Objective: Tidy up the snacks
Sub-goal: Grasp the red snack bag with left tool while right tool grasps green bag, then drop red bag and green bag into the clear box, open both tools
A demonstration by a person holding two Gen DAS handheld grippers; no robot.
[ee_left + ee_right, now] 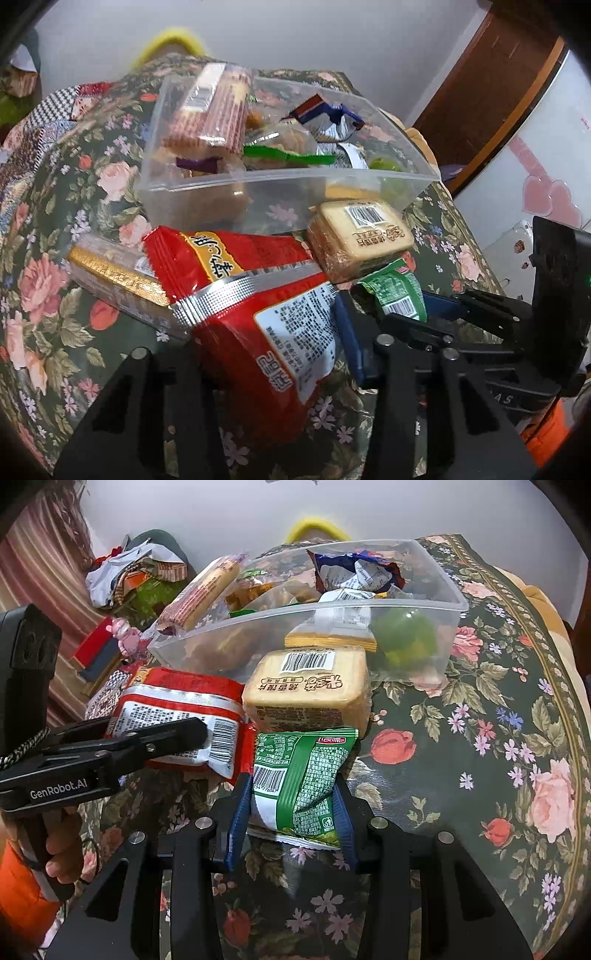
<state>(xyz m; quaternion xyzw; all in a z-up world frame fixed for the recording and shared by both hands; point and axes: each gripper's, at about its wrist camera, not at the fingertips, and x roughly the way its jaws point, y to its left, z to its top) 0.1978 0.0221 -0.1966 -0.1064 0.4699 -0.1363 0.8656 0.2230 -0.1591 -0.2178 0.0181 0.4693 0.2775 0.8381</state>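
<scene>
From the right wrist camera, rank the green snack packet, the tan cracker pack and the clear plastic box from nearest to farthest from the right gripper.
1. Green snack packet: clamped between the right gripper fingers.
2. Tan cracker pack: just beyond the packet, on the floral cloth.
3. Clear plastic box: farthest, behind the cracker pack, filled with snacks.

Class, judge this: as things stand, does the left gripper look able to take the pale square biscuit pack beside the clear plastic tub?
Probably not yet: the left gripper is already shut on the red snack bag, which lies against the pale square biscuit pack.
</scene>
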